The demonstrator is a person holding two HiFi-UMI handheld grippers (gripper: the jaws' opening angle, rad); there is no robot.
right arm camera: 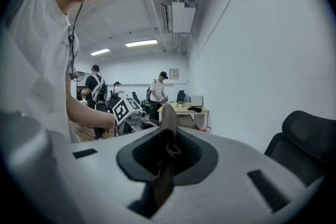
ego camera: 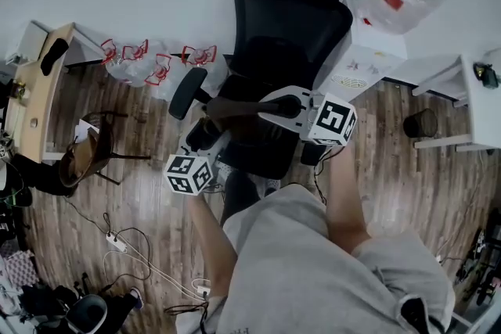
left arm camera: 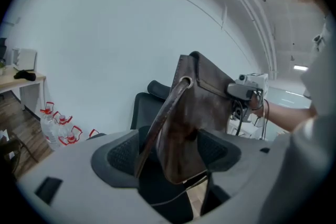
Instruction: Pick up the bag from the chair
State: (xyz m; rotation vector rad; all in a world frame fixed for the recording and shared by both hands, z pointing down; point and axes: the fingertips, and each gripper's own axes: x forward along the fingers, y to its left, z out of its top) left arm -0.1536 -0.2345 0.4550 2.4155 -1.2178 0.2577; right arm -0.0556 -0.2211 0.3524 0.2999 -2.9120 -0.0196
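right gripper clamped on top edge of bag. left gripper jaws wide apart around the bag body, not pressing. bag hangs just above chair. soft floppy leather, probably light; best gripped at strap or rim.

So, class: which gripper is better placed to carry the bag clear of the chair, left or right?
Likely right. The right gripper grips the bag by its top edge, so the bag hangs from it over the chair. The left gripper has its fingers wide apart around the bag, not pressing it.
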